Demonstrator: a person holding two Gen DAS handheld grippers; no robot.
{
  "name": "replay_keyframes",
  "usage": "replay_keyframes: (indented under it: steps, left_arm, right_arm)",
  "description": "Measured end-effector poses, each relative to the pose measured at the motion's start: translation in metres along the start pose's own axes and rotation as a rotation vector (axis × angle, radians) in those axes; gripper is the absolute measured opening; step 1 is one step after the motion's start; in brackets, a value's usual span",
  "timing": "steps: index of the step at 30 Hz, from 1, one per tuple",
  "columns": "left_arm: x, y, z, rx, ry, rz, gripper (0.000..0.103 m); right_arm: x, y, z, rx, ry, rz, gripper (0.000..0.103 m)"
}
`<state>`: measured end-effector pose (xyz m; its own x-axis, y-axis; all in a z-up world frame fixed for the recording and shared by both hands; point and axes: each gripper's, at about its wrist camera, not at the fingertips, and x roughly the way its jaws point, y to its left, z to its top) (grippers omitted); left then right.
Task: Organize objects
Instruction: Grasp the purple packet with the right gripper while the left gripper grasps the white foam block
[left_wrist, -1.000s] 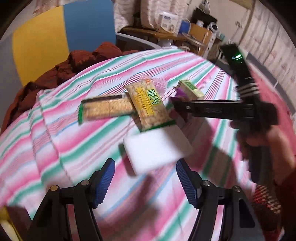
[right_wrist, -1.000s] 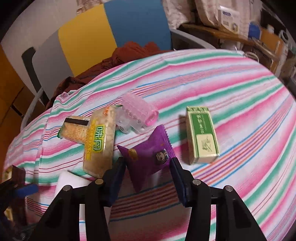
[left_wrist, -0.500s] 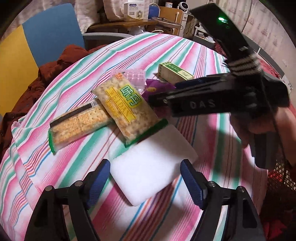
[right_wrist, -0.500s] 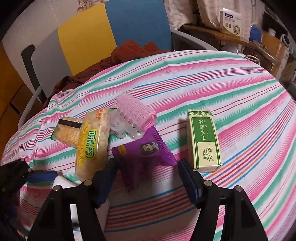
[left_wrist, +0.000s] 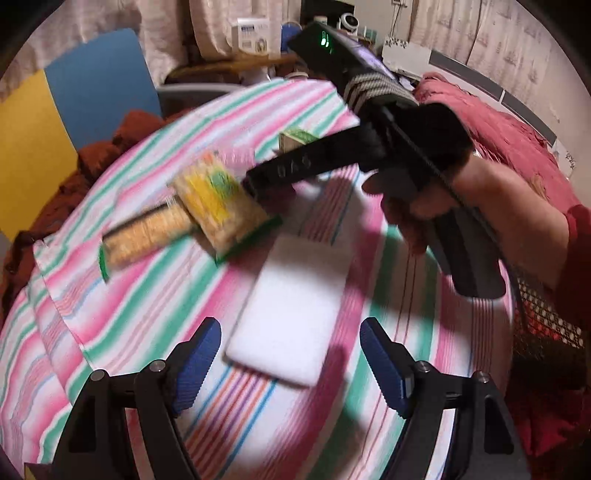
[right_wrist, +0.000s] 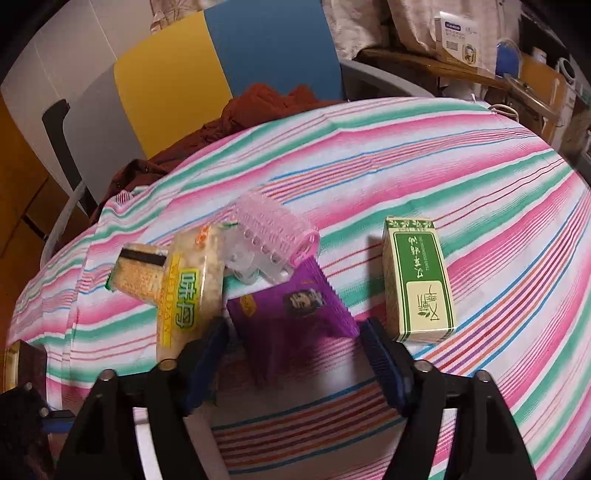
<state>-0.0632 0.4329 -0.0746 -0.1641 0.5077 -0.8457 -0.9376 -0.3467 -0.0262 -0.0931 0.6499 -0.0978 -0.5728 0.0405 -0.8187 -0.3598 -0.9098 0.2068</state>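
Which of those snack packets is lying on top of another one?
The yellow packet with green lettering: it lies across the cracker packet. The purple packet lies flat on the cloth.

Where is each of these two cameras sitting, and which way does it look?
Left wrist view: rides the left gripper, looking down past its open blue pads at a white sponge; the right hand shows.
Right wrist view: rides the right gripper, jaws just opening, looking down at a purple packet between unpressing pads.
Both share the yellow snack bag and green box.
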Motion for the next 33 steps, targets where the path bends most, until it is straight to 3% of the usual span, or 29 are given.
replay_keyframes:
  steps: [4,6,8,11,13,14,16,27,33]
  left_arm:
    - [0.02,-0.008,0.001,0.037,0.04,0.018,0.078]
    - [0.023,-0.014,-0.001,0.029,0.014,0.056,0.078]
    - [0.024,-0.013,-0.001,-0.016,-0.018,0.062,0.078]
    - [0.022,-0.01,-0.015,-0.082,-0.07,0.088,0.077]
    - [0.02,-0.012,-0.022,-0.088,-0.095,0.131,0.071]
    - [0.019,-0.013,-0.023,-0.091,-0.098,0.167,0.062]
    - [0.015,-0.015,-0.023,-0.101,-0.112,0.189,0.059]
    - [0.0,-0.011,-0.039,-0.204,-0.201,0.248,0.051]
    - [-0.016,-0.003,-0.061,-0.302,-0.222,0.232,0.042]
  right_arm:
    - [0.005,0.002,0.002,-0.016,-0.012,-0.015,0.081]
    - [0.008,0.004,0.001,-0.03,-0.007,-0.026,0.079]
    - [0.007,0.006,0.001,-0.046,-0.013,-0.016,0.067]
    - [0.007,0.008,0.002,-0.05,-0.001,0.001,0.062]
    - [0.007,0.009,0.001,-0.061,0.001,-0.005,0.059]
    - [0.006,0.008,0.001,-0.056,0.005,0.002,0.056]
    - [0.004,0.007,0.002,-0.037,0.009,0.017,0.05]
    - [-0.01,0.0,0.002,0.034,-0.025,0.044,0.05]
    - [-0.022,0.001,0.001,0.047,-0.059,0.058,0.05]
